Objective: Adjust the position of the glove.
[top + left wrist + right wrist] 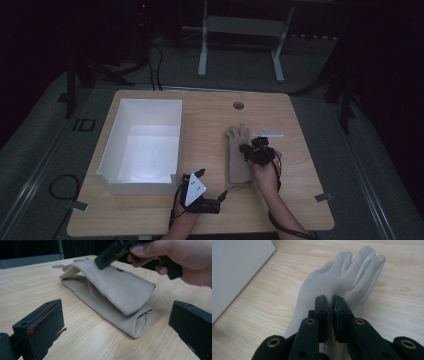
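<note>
High view: we note the wooden table point(300, 200), the white box point(142, 142) at its left, 2 beige gloves point(239, 152) stacked right of it, the right gripper point(256, 151) clamped on the upper glove point(120, 287), the left gripper point(212, 197) gaping beside the cuffs.

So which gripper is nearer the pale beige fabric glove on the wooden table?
Right. The right gripper is on the beige fabric glove, jaws shut on its upper layer. The left gripper sits off the cuff end, jaws open, not touching.
</note>
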Demonstrator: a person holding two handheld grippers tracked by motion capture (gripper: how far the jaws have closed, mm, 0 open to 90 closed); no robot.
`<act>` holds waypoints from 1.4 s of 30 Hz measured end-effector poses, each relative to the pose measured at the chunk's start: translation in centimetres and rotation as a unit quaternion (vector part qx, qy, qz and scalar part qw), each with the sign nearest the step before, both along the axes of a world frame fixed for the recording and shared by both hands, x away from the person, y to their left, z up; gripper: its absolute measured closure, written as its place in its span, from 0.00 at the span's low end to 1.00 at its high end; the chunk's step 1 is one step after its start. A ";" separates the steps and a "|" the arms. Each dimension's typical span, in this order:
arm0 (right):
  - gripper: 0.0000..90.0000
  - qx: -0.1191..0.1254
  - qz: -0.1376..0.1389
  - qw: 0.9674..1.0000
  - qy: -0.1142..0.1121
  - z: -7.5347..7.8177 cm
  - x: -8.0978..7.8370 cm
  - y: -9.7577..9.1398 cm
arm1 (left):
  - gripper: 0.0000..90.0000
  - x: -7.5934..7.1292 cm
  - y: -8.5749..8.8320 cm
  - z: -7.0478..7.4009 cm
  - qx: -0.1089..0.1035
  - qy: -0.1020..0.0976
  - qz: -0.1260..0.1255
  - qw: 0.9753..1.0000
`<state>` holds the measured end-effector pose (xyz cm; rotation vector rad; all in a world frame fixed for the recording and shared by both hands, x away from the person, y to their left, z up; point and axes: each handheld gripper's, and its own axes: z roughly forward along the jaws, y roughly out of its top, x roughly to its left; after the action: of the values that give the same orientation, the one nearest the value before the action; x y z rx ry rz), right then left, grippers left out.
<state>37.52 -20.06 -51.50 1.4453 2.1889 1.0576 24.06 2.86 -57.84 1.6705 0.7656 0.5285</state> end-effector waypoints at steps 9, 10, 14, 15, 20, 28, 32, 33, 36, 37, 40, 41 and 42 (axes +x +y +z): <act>0.91 -0.002 0.005 1.000 0.017 -1.6 -0.2 0.6 | 0.00 0.0 0.0 0.0 0.000 0.000 0.000 1.000; 0.91 -0.002 0.006 1.000 0.019 -1.7 -0.1 0.7 | 0.00 0.0 0.0 0.0 0.000 0.001 0.000 1.000; 0.91 0.013 0.008 1.000 0.024 -1.8 -0.2 0.8 | 0.00 0.0 0.0 0.0 0.000 0.001 0.000 1.000; 0.91 0.012 0.008 1.000 0.022 -1.7 -0.3 0.9 | 0.00 0.0 0.0 0.0 0.000 0.001 0.000 1.000; 0.91 0.030 -0.001 0.999 0.019 -1.2 -0.8 1.0 | 0.00 0.0 0.0 0.0 0.002 -0.001 -0.001 1.000; 0.91 0.022 -0.008 1.000 0.011 -1.1 -1.6 1.5 | 0.00 0.0 0.0 0.0 0.002 0.000 -0.001 1.000; 0.89 0.028 -0.012 0.999 0.023 -2.4 -1.6 1.5 | 0.00 0.0 0.0 0.0 0.002 -0.001 -0.001 1.000; 0.88 0.030 -0.013 0.999 0.024 -2.7 -1.6 1.5 | 0.00 0.0 -0.1 0.0 0.003 -0.001 -0.001 1.000; 0.86 0.042 -0.019 0.998 0.031 -3.2 -1.6 1.5 | 0.00 0.0 -0.1 0.0 0.003 -0.001 -0.001 1.000; 0.84 0.042 -0.018 0.998 0.030 -3.3 -1.6 1.6 | 0.00 0.0 -0.1 0.0 0.003 -0.001 -0.001 1.000; 0.83 0.032 -0.015 0.999 0.027 -3.5 -1.6 1.8 | 0.00 0.0 -0.1 0.0 0.003 -0.002 -0.001 1.000; 0.83 0.029 -0.014 0.999 0.027 -3.6 -1.6 1.8 | 0.00 0.0 -0.1 0.0 0.003 -0.001 -0.001 1.000; 0.83 0.029 -0.014 0.999 0.027 -3.6 -1.6 1.8 | 0.00 0.0 -0.1 0.0 0.003 -0.001 -0.001 1.000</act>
<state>35.90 -18.24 -55.07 1.5434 2.1843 1.0938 24.06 2.77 -57.83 1.6766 0.7615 0.5318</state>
